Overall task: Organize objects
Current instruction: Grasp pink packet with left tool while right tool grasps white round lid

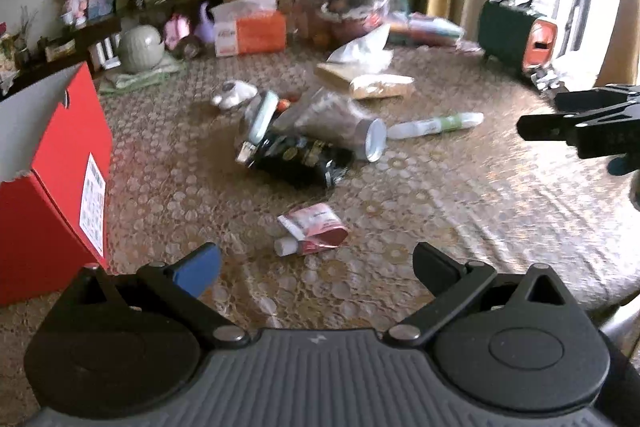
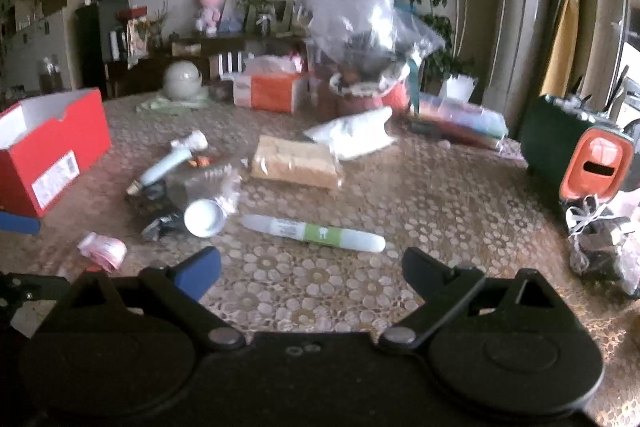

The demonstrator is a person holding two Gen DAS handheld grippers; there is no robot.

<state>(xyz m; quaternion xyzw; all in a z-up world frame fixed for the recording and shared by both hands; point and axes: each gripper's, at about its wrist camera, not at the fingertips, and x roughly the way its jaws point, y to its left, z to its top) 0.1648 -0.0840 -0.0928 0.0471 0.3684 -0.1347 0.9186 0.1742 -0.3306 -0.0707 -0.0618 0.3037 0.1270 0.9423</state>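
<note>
Both my grippers, left (image 1: 316, 267) and right (image 2: 310, 273), hover spread and empty. One white-green tube (image 2: 314, 233) lies flat ahead, long axis left-right; one red box (image 2: 48, 151) stands far left.

Crumpled red-white tube (image 1: 314, 230) flat near open red box (image 1: 52, 163); white-green tube (image 2: 316, 233) lying apart.

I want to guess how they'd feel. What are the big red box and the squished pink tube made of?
The big red open-topped box looks like matte cardboard: flat folded walls, a white inside and a stuck-on paper label. The squished pink-and-red tube with a white cap looks like soft, slightly shiny plastic or foil laminate, since it is creased and flattened; the blur leaves that open.
</note>
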